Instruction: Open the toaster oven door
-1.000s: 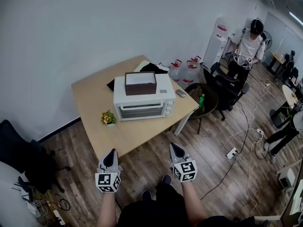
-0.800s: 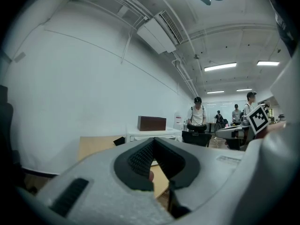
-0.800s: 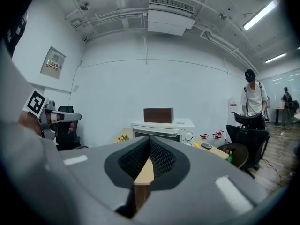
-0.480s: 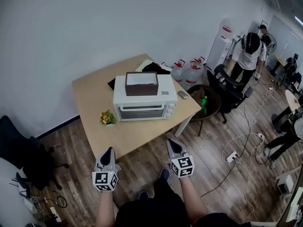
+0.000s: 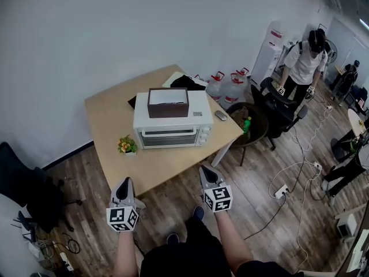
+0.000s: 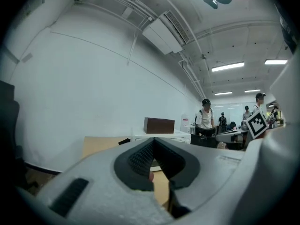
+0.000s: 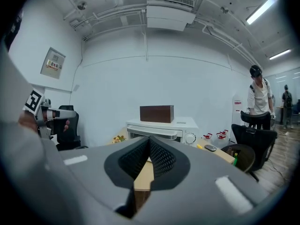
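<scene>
Door: the door [image 5: 169, 137] of the white toaster oven [image 5: 196, 115] is sitting shut, its glass front facing the person, with a pale handle [image 7: 152, 131] running along its top edge.
Place: the toaster oven is standing near the middle of the wooden desk [image 5: 109, 117], set back from the near edge; knobs [image 5: 206, 133] are lining its right end.
Axis: the handle is running left to right, across the line of approach, so I judge the door is hinging at the bottom and dropping toward the person.
Direction: the oven is lying ahead of both tongs and well apart from them, with the desk's near edge in between.
Nearer hand: the right tongs [image 5: 206, 173] are sitting closer to the door than the left tongs [image 5: 123, 184], which are hanging off toward the desk's near left corner.
Tongs: both pairs are showing jaws drawn together at the tips, holding nothing.
Around: 1 brown box [image 5: 168, 101] is resting on the oven's top; 1 small potted plant [image 5: 127, 145] is standing just beside its left end.
Stage: the reach is not yet made; the chosen jaws will probably need parting to take the handle.
</scene>
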`<act>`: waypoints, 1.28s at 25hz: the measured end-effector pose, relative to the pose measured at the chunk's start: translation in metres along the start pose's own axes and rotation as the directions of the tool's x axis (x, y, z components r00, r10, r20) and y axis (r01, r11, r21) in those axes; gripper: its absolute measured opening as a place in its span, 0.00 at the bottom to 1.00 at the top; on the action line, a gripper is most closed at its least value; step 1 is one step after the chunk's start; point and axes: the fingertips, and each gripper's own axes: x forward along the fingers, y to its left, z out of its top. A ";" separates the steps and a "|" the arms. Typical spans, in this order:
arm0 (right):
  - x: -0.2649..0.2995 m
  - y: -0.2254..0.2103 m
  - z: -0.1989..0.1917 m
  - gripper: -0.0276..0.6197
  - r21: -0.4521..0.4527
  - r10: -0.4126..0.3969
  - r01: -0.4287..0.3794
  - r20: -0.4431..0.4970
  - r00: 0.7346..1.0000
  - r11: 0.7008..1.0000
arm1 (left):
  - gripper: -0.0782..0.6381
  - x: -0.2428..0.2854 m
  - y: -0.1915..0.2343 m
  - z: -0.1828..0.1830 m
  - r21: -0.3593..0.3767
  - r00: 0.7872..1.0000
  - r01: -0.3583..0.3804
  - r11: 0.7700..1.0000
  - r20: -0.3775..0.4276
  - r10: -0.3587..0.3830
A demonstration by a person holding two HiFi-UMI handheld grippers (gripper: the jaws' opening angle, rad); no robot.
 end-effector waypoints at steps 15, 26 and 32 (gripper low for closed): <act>0.061 -0.019 0.031 0.05 -0.054 0.030 -0.030 0.005 1.000 0.998 | 0.11 0.007 -0.009 -0.005 0.005 0.999 0.018 1.000 -0.027 -0.018; 0.109 -0.024 0.027 0.05 -0.098 0.052 -0.058 -0.063 0.997 0.993 | 0.11 0.000 -0.004 -0.005 0.007 0.999 -0.013 1.000 -0.037 0.013; 0.126 -0.038 0.014 0.05 -0.104 0.042 -0.053 -0.105 0.994 0.993 | 0.11 0.000 -0.004 -0.011 -0.002 0.999 -0.022 1.000 -0.049 0.022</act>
